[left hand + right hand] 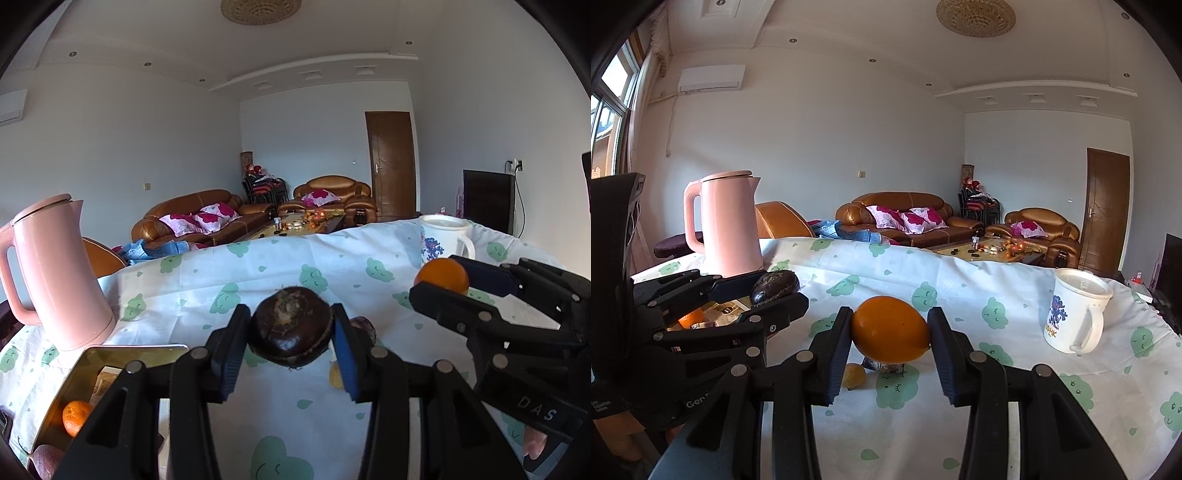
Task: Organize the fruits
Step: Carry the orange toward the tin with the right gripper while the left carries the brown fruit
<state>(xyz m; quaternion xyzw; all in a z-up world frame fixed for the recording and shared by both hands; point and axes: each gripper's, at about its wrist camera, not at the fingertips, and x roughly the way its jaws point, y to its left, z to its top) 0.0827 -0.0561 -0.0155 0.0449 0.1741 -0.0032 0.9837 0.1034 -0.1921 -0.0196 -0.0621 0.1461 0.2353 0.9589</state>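
Left wrist view: left tongs (291, 332) gripping dark fruit (290, 326), lifting clear of bench (258, 266), right of pink kettle (55, 273). Right tongs (891, 330) clamping orange fruit (891, 329). Advising: holding level, lowering gently into gold tray (110, 356) beside kettle.

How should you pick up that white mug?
Probably by the handle: it sticks out on the mug's right, toward the camera, so come from that side. The mug stands upright with a lid on, so pinching the rim won't work.
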